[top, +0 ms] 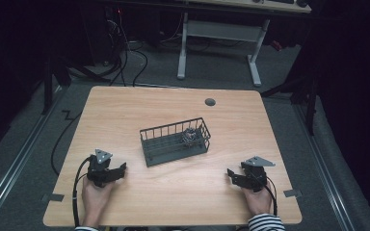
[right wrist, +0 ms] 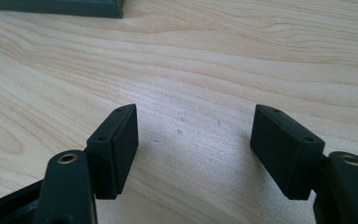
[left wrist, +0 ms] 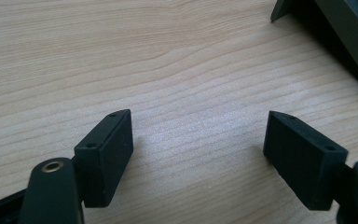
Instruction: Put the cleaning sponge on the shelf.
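Observation:
A dark wire basket (top: 175, 142) stands in the middle of the wooden table (top: 125, 110), with a small grey crumpled object (top: 190, 135) inside its right end. My left gripper (top: 121, 169) rests near the front left of the table, held by a hand. Its jaws are open over bare wood (left wrist: 198, 135), nothing between them. My right gripper (top: 231, 174) rests near the front right, held by a hand in a striped sleeve. It is open too (right wrist: 193, 133), with bare wood between its jaws. Both grippers sit apart from the basket.
The basket's base edge (left wrist: 349, 32) shows at the top right of the left gripper view, and its base edge (right wrist: 56, 7) at the top left of the right gripper view. A round grommet (top: 210, 102) sits near the table's far edge. Cables (top: 135, 57) and a desk frame (top: 221, 33) lie beyond.

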A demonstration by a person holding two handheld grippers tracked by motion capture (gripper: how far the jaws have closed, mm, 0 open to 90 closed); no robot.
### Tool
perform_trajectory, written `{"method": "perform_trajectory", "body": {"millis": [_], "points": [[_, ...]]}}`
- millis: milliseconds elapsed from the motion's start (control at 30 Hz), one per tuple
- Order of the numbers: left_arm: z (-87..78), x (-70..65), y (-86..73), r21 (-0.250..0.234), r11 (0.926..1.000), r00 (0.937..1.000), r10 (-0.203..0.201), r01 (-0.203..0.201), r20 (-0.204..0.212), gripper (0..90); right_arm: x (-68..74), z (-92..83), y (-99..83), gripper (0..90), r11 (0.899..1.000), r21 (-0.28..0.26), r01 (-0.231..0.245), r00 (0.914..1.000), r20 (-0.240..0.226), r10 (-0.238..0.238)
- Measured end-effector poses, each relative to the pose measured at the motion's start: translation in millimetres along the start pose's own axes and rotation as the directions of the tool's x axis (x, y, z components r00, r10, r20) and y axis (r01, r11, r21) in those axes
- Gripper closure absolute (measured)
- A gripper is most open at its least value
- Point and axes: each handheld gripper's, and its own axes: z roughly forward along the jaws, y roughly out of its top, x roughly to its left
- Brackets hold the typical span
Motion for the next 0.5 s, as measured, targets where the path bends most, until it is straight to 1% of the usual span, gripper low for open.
{"method": "perform_trajectory", "body": {"millis": [67,433,500], "points": [[0.0,0.0,0.0,0.000,1.0000,1.0000,0.000,0.000,0.000,24.5,2.5,0.3,0.0,31.9,1.000,0.008,0.023,0.9996,0.017,-0.023],[-0.1,-0.3,-0.1,0.001,1.0000,1.0000,0.003,-0.003,0.002,24.2,2.4,0.4,0.0,30.9,1.000,0.009,0.029,0.9995,0.013,-0.029],[-0.2,-0.3,-0.1,0.001,1.0000,1.0000,0.003,-0.003,0.002,24.2,2.4,0.8,0.1,28.2,0.999,0.010,0.036,0.9993,0.007,-0.036]]}}
